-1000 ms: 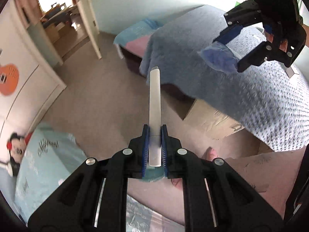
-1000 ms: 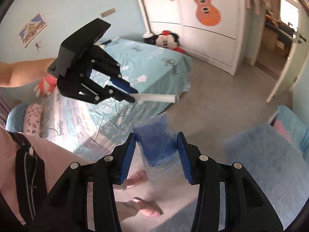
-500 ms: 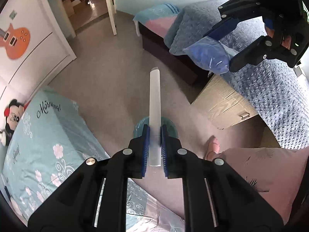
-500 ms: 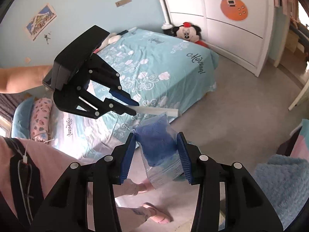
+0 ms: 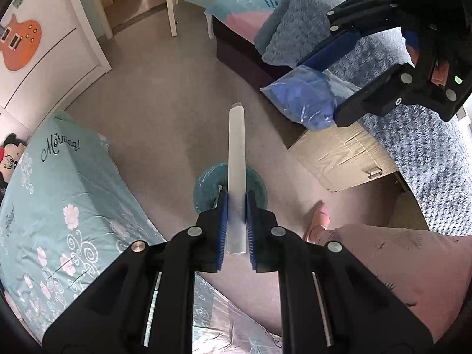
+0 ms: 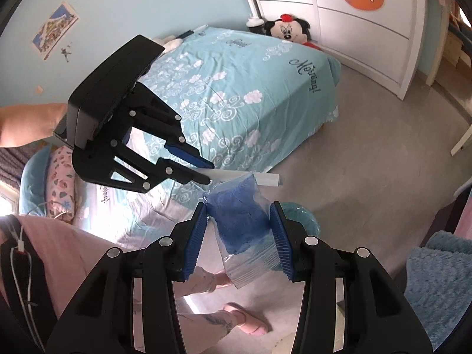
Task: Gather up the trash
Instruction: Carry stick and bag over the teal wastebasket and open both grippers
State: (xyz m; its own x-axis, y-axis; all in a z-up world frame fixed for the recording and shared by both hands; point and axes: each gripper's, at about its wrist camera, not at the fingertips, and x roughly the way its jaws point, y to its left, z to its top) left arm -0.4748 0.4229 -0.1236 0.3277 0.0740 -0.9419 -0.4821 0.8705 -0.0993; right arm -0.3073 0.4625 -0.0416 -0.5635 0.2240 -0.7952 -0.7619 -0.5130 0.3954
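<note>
My left gripper is shut on a long white tube that points forward over the floor; the gripper and tube also show in the right wrist view. My right gripper is shut on a clear plastic bag with blue stuff inside; it also shows in the left wrist view, held at upper right by that gripper. A round teal-lined trash bin stands on the floor below the tube, and shows behind the bag.
A teal bed is at left, a bed with a blue blanket at right, with a cardboard box under its edge. Grey floor runs between them. My feet in pink slippers are below. A white wardrobe stands behind.
Both grippers have tilted down and moved over the floor between the beds. The teal bin has come into view under the tube and behind the bag. Both grips are unchanged.
</note>
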